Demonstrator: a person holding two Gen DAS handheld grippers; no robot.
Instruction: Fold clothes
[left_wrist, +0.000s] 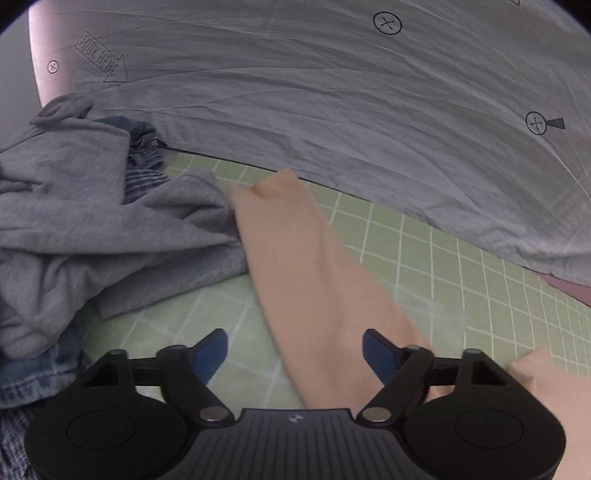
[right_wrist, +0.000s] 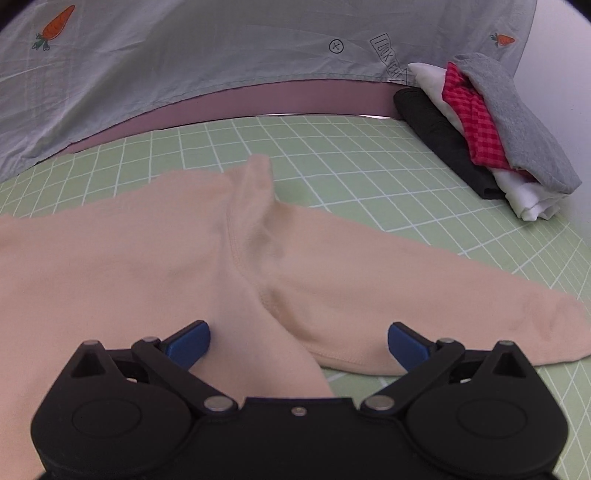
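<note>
A peach garment (right_wrist: 155, 258) lies spread on the green grid mat (right_wrist: 351, 155), with one sleeve reaching right and a ridge of cloth raised at its middle. My right gripper (right_wrist: 297, 345) hovers over its near edge, open, blue pads wide apart and gripping nothing. In the left wrist view a long strip of the same peach garment (left_wrist: 295, 258) runs from the mat's far edge down between my fingers. My left gripper (left_wrist: 295, 354) is open above it, and neither pad presses the cloth.
A heap of unfolded clothes (left_wrist: 92, 221), grey on top with denim and stripes beneath, lies left of the peach strip. A folded stack (right_wrist: 491, 125) of black, white, red-check and grey sits at the mat's far right. A grey printed sheet (left_wrist: 332, 92) lies behind the mat.
</note>
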